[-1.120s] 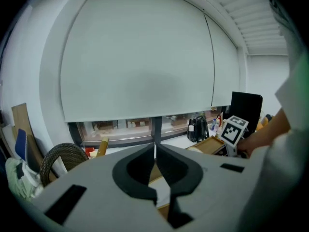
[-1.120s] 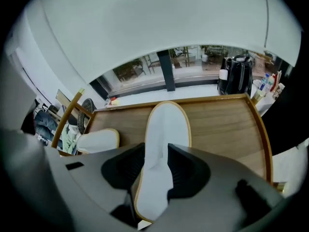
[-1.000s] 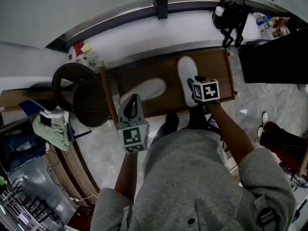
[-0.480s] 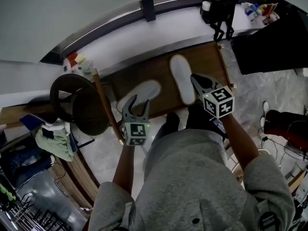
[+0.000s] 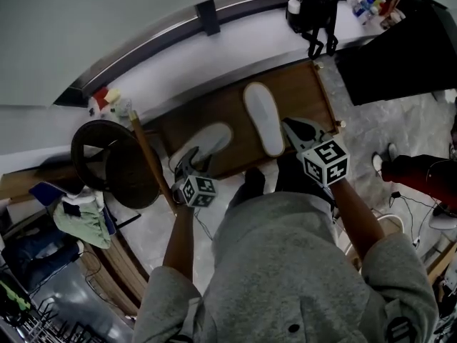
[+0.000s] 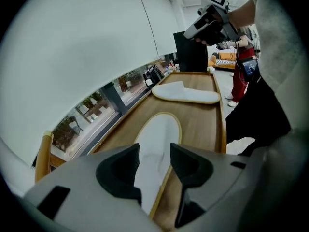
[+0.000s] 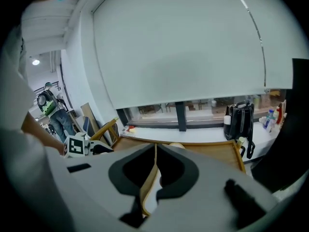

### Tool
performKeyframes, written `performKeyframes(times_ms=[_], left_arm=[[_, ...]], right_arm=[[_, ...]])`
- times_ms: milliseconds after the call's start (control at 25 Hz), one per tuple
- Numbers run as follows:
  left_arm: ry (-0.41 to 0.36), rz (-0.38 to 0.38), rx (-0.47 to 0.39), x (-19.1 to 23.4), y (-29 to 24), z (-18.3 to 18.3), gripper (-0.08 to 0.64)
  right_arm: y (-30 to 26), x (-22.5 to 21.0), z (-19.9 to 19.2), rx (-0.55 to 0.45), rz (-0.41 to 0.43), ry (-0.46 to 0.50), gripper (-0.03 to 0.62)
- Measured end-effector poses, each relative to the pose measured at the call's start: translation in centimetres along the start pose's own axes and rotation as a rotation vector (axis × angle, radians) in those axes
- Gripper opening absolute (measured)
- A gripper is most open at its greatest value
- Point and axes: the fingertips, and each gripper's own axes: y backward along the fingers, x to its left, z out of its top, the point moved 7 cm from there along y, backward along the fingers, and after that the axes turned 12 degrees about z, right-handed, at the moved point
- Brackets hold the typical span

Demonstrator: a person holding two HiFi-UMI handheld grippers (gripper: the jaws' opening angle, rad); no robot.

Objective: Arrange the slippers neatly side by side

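Two white slippers lie on a low wooden platform (image 5: pixel 303 91). The left slipper (image 5: pixel 207 141) lies slanted and the right slipper (image 5: pixel 262 118) points away from me; a gap separates them. My left gripper (image 5: pixel 191 164) hangs low over the left slipper's near end. Its jaws have just been opening, and the slipper (image 6: pixel 159 139) shows through the gap untouched by the pads. The other slipper (image 6: pixel 186 92) lies farther along the board. My right gripper (image 5: pixel 294 129) hovers beside the right slipper's near end, shut and empty. Between its closed jaws (image 7: pixel 155 166) only the platform's edge shows.
A dark round stool (image 5: pixel 114 164) stands just left of the platform. A black bag (image 5: pixel 314 9) and bottles (image 5: pixel 375 6) sit on the white sill behind it. A green cloth (image 5: pixel 82 220) lies at lower left. A person (image 7: pixel 50 105) stands far off.
My left gripper has sunk toward the left slipper's near end, rolled, and opened its jaws. The right gripper has lifted off the right slipper's end and shut.
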Motion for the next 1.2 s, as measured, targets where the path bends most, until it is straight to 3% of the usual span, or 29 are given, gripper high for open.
performKeyframes(times_ms=[280,560,680,960,1200], left_arm=[[-0.024,-0.018,0.048,-0.2,-1.5,-0.7,0.175],[-0.113,-0.041,0.046,-0.3,-2.2,-0.3,0.097],[-0.093,-0.045,0.061,-0.1,-2.3,-0.2,0.059],[0.107,-0.035,0.092,0.6,-2.1,1.0,0.034],[0.398,0.003,0.171,1.2,-1.6,2.6,0.031]], right_arm=[[0.7,0.1,-1.0,0.027,-0.005,0.006,0.034],[0.9,0.0,-1.1,0.035,-0.004,0.008,0.034],[0.6,0.2,-1.1,0.044,0.000,0.010,0.034],[0.3,0.5,-1.1,0.045,0.006,0.014,0.034],[0.5,0.2,-1.1,0.037,-0.001,0.009,0.034]])
